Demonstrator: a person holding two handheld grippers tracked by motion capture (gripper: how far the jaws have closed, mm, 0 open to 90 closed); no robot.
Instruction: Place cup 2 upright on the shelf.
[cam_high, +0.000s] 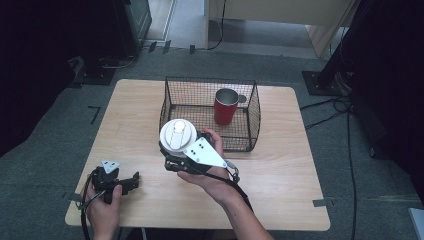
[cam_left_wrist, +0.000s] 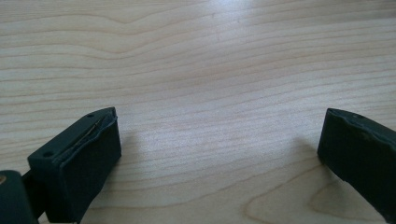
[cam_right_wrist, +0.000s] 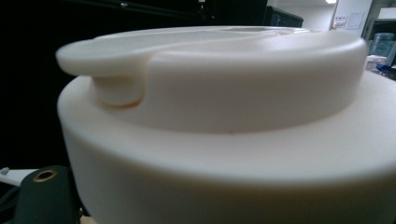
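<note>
The left tongs (cam_high: 131, 183) rest idle on the bench (cam_high: 280, 170), well left of the wire basket (cam_high: 252, 117), jaws wide and holding nothing. The right tongs (cam_high: 170, 150) clamp a white lidded cup (cam_high: 177, 134), raised just before the basket, likely to join the red cup (cam_high: 225, 106) inside.

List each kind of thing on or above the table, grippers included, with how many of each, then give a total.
Wire basket: 1
Red cup: 1, standing inside the basket
White lidded cup: 1, held in the right gripper
Grippers: 2, the right one and the left gripper, whose jaws stand open
Total: 5
</note>
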